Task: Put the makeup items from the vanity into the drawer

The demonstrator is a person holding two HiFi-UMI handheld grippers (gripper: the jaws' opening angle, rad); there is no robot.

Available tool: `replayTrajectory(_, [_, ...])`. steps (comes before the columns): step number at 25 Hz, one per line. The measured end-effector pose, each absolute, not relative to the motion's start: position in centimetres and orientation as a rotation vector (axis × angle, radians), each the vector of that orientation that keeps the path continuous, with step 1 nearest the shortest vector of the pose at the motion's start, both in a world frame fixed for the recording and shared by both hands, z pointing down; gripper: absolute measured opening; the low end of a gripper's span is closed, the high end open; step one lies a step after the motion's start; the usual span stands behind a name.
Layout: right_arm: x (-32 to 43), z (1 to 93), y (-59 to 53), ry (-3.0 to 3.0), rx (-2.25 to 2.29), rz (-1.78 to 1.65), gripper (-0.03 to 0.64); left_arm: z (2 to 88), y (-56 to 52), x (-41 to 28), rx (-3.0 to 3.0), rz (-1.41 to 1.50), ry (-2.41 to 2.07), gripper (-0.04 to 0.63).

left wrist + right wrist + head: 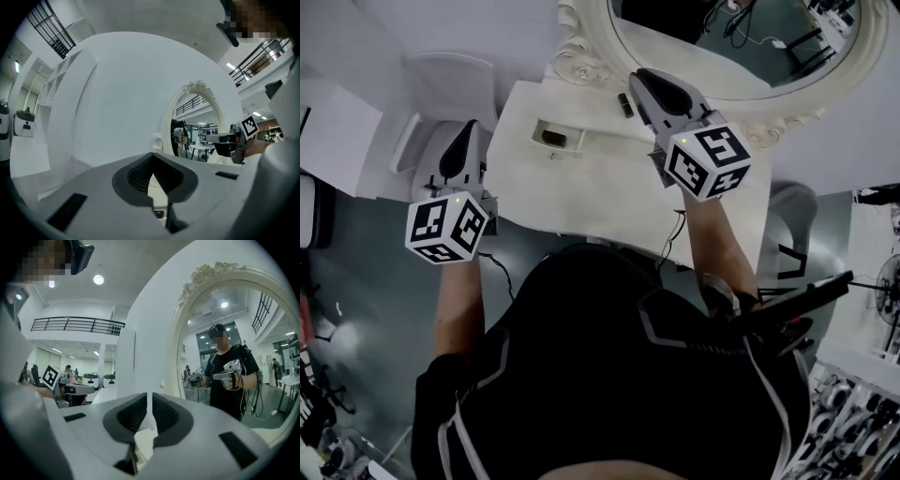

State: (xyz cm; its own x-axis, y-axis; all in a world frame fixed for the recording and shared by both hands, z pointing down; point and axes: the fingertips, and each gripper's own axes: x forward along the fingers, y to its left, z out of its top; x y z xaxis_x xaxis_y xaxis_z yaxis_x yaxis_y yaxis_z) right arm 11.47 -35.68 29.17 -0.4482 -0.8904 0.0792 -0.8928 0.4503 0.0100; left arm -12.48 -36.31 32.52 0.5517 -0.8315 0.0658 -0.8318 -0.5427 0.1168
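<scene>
Fingers of the left gripper (470, 126) meet at their tips with nothing between them. They hang off the left edge of the bench (581, 202), above a white rounded form (427, 141). Farther on, a dark item (553, 138) lies in what may be the open drawer (574, 139). The right gripper (639, 75) has its fingers a slit apart, holding nothing. A small dark makeup item (625, 104) lies just beside them on the bench, before the ornate mirror (581, 47).
</scene>
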Motion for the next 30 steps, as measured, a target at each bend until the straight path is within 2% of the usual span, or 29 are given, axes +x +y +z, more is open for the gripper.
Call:
replayTrajectory(7, [12.0, 28.6, -35.4, -2.601, 1.626, 0.033, 0.007, 31.5, -36.6, -11.9, 2.656, -0.022, -1.425, 0.003])
replayTrajectory(30, [10.8, 29.0, -36.7, -2.613, 1.586, 0.028, 0.005, 31.6, -36.0, -10.6, 2.674, 0.039, -1.396, 0.003])
